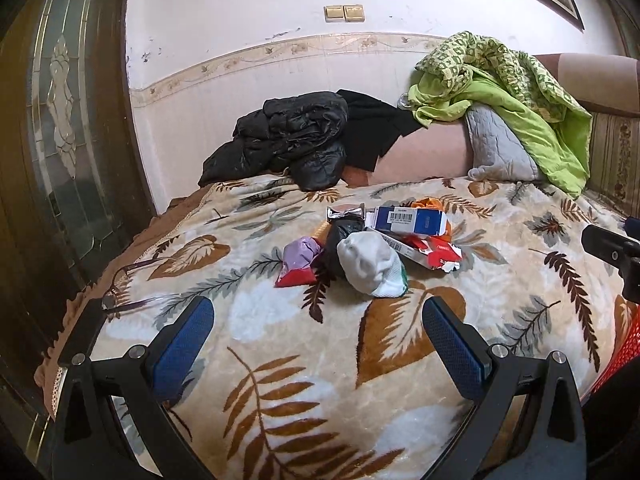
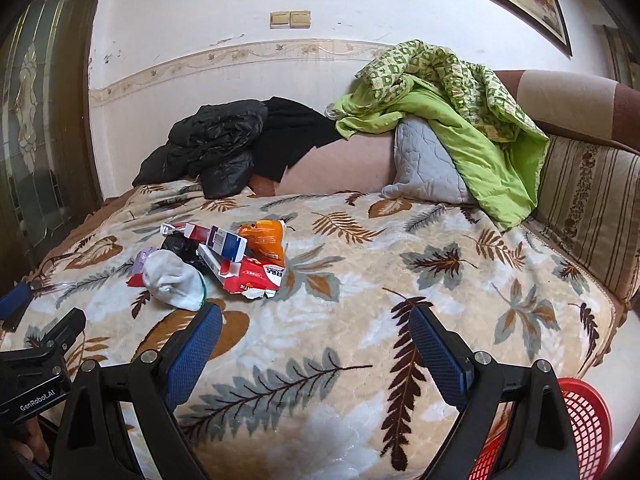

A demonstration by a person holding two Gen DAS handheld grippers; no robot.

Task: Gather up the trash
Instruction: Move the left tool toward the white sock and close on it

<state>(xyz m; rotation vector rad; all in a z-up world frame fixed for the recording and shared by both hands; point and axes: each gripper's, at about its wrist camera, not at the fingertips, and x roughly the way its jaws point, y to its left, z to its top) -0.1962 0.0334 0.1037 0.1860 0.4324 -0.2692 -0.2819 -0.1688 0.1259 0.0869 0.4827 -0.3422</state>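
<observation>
- Trash lies in one heap on the leaf-patterned blanket, which serves as the landmark here.
- Heap contents, all touching or overlapping near the blanket's middle: a crumpled white wad at the near edge, a black bag behind it, a purple-and-red wrapper on the door side, a blue-and-white carton behind, a torn red-and-white box, and an orange packet.
- The left gripper hovers over the blanket's near part, short of the white wad, fingers spread wide and holding nothing.
- The right gripper hangs over the blanket, well apart from the heap, likewise splayed and empty.
- A red mesh basket sits off the blanket's near corner.
- Eyeglasses rest at the blanket's door-side edge.
</observation>
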